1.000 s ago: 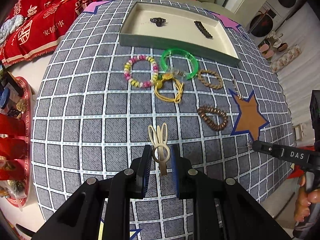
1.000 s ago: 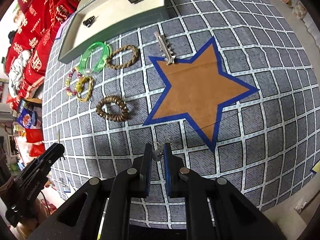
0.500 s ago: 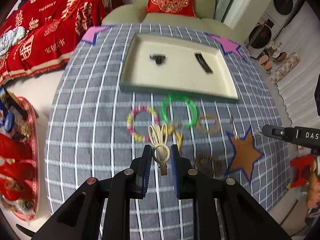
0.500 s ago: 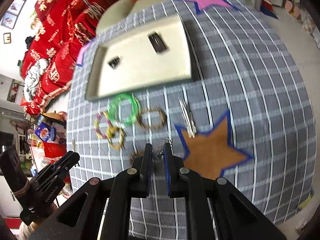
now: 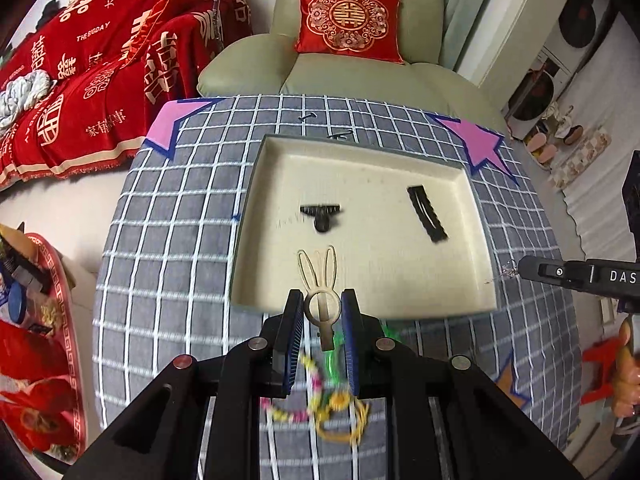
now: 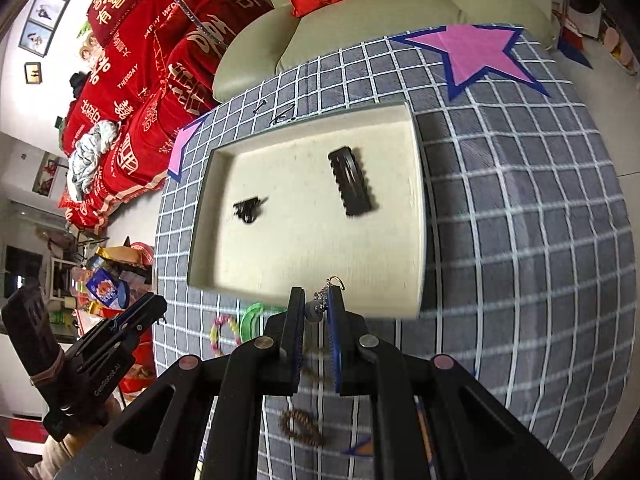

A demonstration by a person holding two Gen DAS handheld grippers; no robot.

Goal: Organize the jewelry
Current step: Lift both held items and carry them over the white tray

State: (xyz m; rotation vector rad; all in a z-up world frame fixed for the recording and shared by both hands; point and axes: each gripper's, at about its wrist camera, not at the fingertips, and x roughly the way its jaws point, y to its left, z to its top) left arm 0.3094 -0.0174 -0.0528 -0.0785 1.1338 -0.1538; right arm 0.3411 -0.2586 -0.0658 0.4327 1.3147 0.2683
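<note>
My left gripper [image 5: 320,308] is shut on a cream rabbit-ear hair clip [image 5: 318,280], held above the near edge of the cream tray [image 5: 360,304]. My right gripper [image 6: 316,306] is shut on a small silver earring [image 6: 326,292], held above the tray's [image 6: 304,280] near edge. The tray holds a black claw clip [image 5: 321,216] and a black snap clip [image 5: 426,213]. A beaded bracelet [image 5: 296,408], a green bangle [image 5: 334,356] and a yellow hair tie [image 5: 340,420] lie on the cloth below my left gripper. A brown spiral hair tie [image 6: 300,426] lies below my right gripper.
The round table has a grey checked cloth [image 5: 168,240] with pink star patches [image 5: 478,140]. A green sofa with a red cushion [image 5: 348,20] stands behind it. A red tray with clutter [image 5: 36,320] sits at the left. My right gripper shows in the left wrist view [image 5: 520,270].
Both grippers have risen from the cloth and moved forward to the tray, each keeping its item. The loose bracelets and hair ties now lie beneath them.
</note>
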